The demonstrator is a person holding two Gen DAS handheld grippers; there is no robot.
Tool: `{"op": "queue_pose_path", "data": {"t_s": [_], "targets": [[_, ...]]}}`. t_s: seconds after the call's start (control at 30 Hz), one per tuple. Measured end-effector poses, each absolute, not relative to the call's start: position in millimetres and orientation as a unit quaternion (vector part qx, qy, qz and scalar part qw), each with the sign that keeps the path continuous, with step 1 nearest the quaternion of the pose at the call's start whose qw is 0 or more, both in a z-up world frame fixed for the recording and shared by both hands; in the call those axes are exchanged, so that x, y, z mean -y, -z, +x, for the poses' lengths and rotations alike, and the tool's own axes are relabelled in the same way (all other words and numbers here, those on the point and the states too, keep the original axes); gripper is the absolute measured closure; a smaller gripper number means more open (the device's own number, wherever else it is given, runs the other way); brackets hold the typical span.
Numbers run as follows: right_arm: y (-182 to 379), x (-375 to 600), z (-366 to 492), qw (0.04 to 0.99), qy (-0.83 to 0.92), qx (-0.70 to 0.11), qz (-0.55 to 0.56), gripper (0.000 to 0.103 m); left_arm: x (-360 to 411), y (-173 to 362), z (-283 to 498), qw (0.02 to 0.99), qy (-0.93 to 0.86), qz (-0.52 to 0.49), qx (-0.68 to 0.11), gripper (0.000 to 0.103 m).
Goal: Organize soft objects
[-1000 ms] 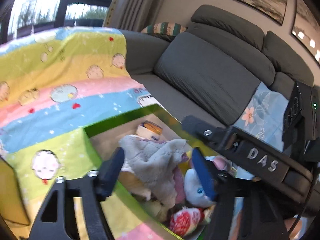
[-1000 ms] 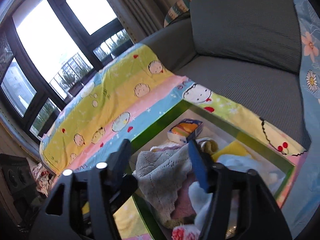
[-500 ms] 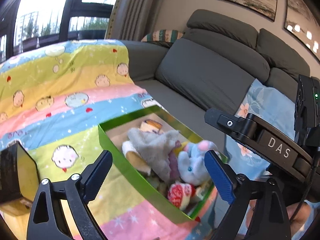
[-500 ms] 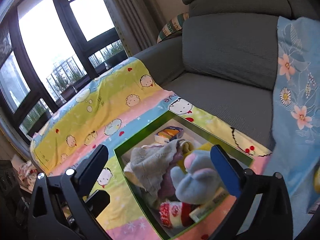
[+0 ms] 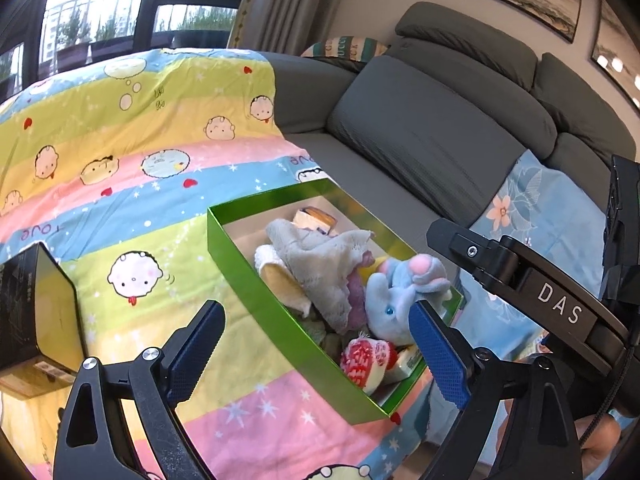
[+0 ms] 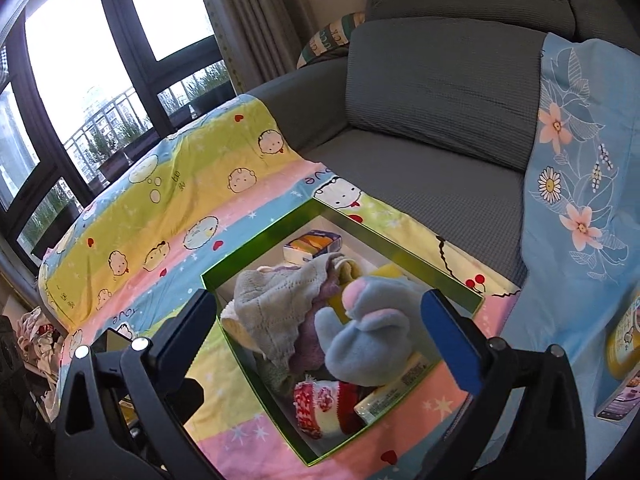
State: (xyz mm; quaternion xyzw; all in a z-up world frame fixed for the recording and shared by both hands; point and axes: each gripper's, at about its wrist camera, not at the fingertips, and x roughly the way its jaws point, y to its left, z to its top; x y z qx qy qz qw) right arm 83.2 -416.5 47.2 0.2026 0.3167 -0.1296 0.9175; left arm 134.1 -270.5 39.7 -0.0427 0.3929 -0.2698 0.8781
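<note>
Left gripper (image 5: pixel 316 344) in the near foreground, fingers spread wide, nothing between them; it hangs above the striped cartoon blanket (image 5: pixel 132 168) with the near long wall of the green box (image 5: pixel 256 280) showing in the gap. Right gripper (image 6: pixel 320 332) likewise spread wide and empty, poised over the same box (image 6: pixel 256 376), its fingers straddling the contents without touching them as far as the view shows. The box sits on the blanket near the front edge of the sofa seat, open-topped, filled with soft objects. Nearest end of the box: a red-and-white knit item (image 6: pixel 320 404) beside a pale packet with a printed label (image 6: pixel 392 392). Middle: a blue plush toy (image 6: pixel 372 340) with pink patches, lying on top of the heap, touching a grey knitted cloth (image 6: pixel 272 312) that drapes over a purple fabric (image 6: pixel 312 344) and a cream-yellow cloth (image 5: pixel 280 276). Far end of the box: a small packet with an orange and blue print (image 6: pixel 312 246) lying flat on the box floor, just apart from the cloth pile. To the left of the box, at the blanket's near left edge, a dark rectangular box (image 5: pixel 36 312) stands apart. On the right part of the seat, a light blue floral cloth (image 6: pixel 576 184) hangs down the backrest onto the seat. Behind, the grey sofa (image 5: pixel 432 136) backrest, a striped cushion (image 5: pixel 348 48) in the far corner, then curtains and windows.
</note>
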Motion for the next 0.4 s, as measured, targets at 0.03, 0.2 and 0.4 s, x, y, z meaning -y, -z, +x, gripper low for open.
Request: {"op": "queue_pose_path", "data": {"t_s": [0.03, 0.2, 0.4], "targets": [[-46.6, 416.3, 82.6, 0.917, 0.131, -0.318, 0.203, 0.001, 271.1, -39.2, 133.7, 0.877, 0.271, -0.043, -0.394, 0.01], [-44.7, 419.7, 80.8, 0.913, 0.142, -0.322, 0.205, 0.001, 272.5, -38.7, 133.1, 0.877, 0.273, -0.042, -0.393, 0.01], [-43.7, 419.8, 78.6, 0.912, 0.146, -0.324, 0.207, 0.001, 273.1, -38.4, 132.0, 0.877, 0.272, -0.042, -0.395, 0.01]]}}
